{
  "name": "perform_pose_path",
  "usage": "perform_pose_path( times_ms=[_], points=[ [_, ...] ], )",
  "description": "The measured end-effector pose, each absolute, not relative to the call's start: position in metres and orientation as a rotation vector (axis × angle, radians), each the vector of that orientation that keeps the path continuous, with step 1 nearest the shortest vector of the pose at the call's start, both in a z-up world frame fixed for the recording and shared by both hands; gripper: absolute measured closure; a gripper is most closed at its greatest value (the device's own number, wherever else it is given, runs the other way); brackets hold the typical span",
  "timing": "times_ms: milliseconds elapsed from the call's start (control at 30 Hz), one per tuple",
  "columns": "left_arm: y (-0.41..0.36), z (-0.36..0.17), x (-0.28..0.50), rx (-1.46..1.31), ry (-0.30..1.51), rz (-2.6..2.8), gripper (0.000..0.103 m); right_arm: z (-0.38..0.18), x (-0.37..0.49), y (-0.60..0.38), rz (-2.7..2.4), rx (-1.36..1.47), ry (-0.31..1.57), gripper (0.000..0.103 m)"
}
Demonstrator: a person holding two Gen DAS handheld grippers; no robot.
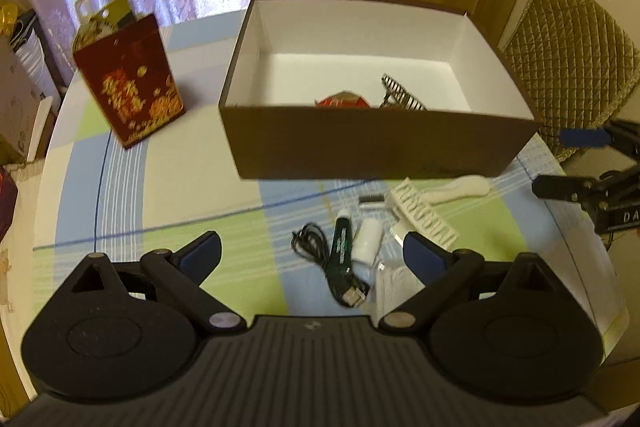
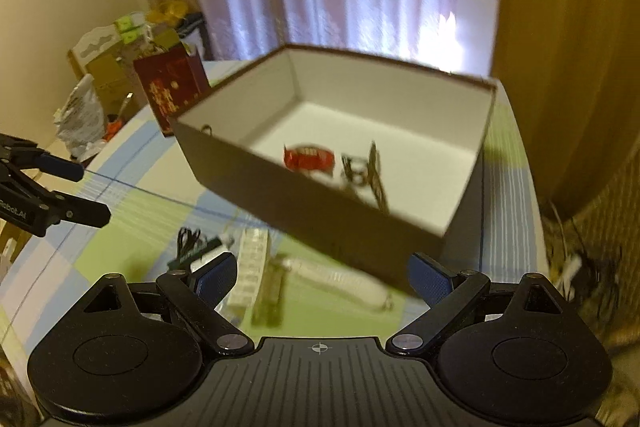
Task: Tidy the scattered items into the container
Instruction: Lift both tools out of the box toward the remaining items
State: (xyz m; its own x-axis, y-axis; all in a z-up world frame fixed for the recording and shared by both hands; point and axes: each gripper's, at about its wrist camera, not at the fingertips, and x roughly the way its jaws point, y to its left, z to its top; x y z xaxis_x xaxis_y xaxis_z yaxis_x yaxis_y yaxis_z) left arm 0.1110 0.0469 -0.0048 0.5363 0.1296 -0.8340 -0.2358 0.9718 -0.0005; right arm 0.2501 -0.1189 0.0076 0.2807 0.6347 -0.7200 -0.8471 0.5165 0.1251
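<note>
On the bench (image 1: 160, 195), both claws spread empty: left claw (image 1: 312, 255), right claw (image 2: 324, 275). Green pen (image 1: 340, 247) lies lengthwise, white tip toward the box (image 1: 376, 147).

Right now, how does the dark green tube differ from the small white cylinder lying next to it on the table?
The dark green tube is longer and slimmer; the small white cylinder is shorter and stubbier. The green tube carries pale printed lettering and a white cap at its far end; the white cylinder looks plain. Both lie flat, side by side, on the checked tablecloth in front of the brown cardboard box, not yet tidied in.
</note>
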Motion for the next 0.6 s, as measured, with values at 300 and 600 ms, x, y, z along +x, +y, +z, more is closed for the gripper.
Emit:
perform_pose_path(
  times_ms=[300, 600],
  points=[
    [0.048, -0.031, 0.087, -0.145, 1.012, 0.177, 0.015, -0.024, 0.219, -0.124, 0.928, -0.233, 0.941, 0.006],
    [0.045, -0.054, 0.076, -0.153, 1.050, 0.102, 0.020, -0.042, 0.210, -0.125, 0.852, -0.229, 1.006, 0.006]
  ],
)
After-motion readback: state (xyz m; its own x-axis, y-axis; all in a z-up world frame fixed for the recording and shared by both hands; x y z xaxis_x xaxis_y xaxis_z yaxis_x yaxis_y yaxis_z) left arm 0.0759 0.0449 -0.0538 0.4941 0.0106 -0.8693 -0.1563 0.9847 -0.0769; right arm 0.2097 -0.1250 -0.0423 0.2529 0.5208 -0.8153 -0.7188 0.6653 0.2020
